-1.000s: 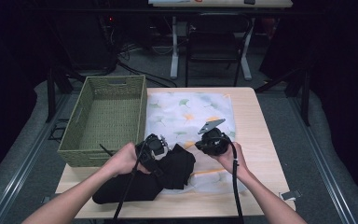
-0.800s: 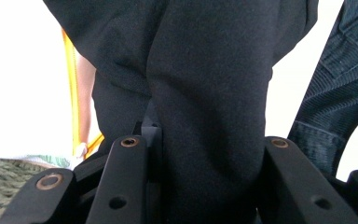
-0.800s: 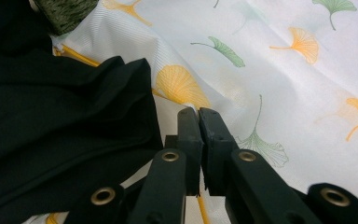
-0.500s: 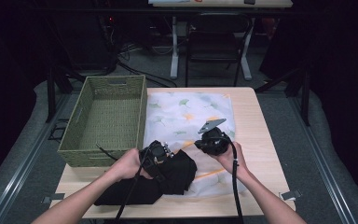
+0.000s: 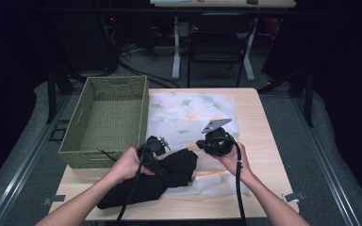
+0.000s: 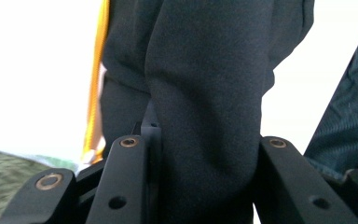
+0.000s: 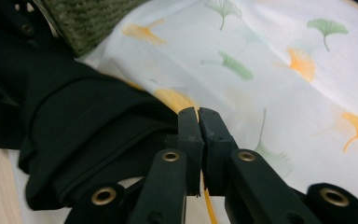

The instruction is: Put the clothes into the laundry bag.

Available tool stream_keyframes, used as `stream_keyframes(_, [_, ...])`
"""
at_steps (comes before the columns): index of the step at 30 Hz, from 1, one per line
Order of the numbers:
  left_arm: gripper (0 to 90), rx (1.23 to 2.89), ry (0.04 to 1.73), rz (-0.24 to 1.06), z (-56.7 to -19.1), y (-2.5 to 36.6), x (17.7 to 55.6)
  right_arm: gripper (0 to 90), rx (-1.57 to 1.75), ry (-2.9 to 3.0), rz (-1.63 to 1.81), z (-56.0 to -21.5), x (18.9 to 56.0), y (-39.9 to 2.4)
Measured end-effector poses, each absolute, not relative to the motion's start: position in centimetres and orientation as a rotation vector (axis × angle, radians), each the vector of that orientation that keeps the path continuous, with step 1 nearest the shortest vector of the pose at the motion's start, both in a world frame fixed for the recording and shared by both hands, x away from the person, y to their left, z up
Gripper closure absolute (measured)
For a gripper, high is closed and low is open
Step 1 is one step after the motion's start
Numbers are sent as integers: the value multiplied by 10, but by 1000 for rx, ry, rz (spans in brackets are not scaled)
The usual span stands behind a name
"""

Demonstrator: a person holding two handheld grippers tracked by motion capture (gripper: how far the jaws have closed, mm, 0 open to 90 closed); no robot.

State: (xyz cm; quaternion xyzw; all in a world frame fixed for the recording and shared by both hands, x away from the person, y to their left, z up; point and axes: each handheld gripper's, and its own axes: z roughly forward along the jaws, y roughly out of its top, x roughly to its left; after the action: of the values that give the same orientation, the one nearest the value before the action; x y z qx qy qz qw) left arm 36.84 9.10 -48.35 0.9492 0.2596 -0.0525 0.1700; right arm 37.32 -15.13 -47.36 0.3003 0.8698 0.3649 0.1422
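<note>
A black garment (image 5: pixel 169 176) lies bunched on the front of the table, partly over a white cloth (image 5: pixel 188 110) printed with green and orange leaves. My left gripper (image 5: pixel 162 160) is shut on a thick fold of the black garment (image 6: pixel 205 70), which fills the gap between the jaws. My right gripper (image 5: pixel 200 143) sits just right of the garment. In the right gripper view, my right gripper (image 7: pixel 198 112) has its jaws pressed together, with the white cloth's (image 7: pixel 270 79) thin orange edge caught between them. The black garment (image 7: pixel 74 135) lies to their left.
A green woven basket (image 5: pixel 70 153) stands on the left half of the wooden table (image 5: pixel 259 141), close to the left hand. Its corner (image 7: pixel 84 18) shows in the right gripper view. Chairs and desk legs stand beyond the table's far edge.
Both hands have stayed nearly where they were. The black garment's folds have shifted slightly under the left gripper.
</note>
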Motion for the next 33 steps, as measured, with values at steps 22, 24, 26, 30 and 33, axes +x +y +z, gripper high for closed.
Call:
stream_keyframes(22, [672,2680,778,-146,-501,90,367,878,873,2633,765,-518,388,-140])
stream_keyframes(24, [672,2684,785,-146,-500,90,367,885,875,2612,766,-516,387,-140])
stream_keyframes(26, [672,2680,795,-143,-499,90,367,887,866,2601,782,-514,387,-141])
stream_keyframes(30, [671,2667,824,-123,-494,89,369,891,882,2547,887,-495,382,-146])
stream_keyframes(33, [671,2674,836,-116,-493,86,369,891,880,2525,928,-488,380,-146])
